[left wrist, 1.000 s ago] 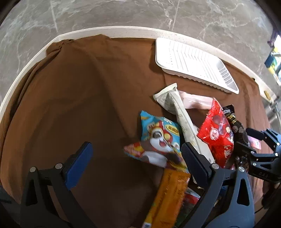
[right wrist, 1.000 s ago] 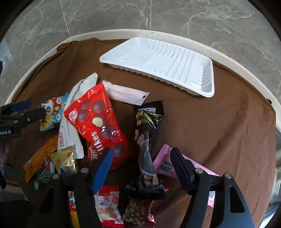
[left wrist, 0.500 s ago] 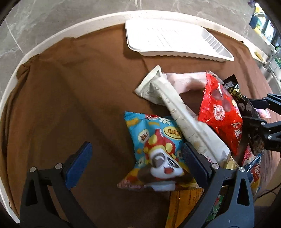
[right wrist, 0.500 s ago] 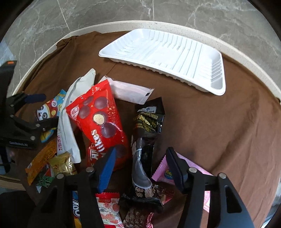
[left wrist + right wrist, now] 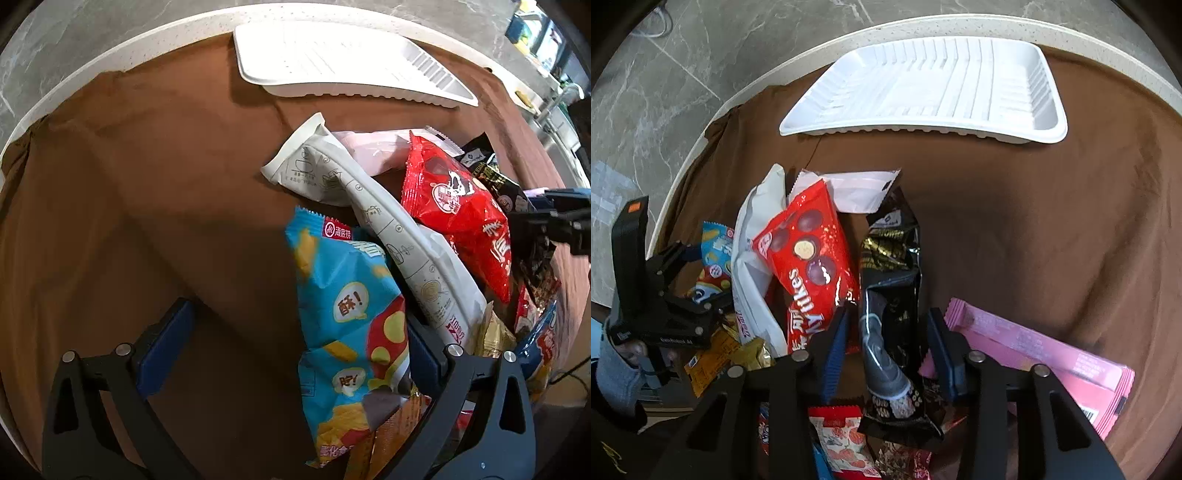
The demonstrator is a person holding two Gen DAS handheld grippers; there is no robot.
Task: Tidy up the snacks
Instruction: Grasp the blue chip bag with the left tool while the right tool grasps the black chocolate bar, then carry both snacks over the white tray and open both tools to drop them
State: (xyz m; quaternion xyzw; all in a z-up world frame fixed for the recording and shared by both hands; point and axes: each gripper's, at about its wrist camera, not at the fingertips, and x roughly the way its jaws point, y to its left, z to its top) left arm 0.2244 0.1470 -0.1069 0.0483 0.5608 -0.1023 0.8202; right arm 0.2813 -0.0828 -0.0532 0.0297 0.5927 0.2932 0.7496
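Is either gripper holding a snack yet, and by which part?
Neither. The right gripper straddles the black packet mid-length, jaws open. The left gripper is open around the blue packet.

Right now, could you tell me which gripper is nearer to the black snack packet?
Right. The right gripper straddles the black snack packet, open. The left gripper sits across the pile, open over the blue panda packet.
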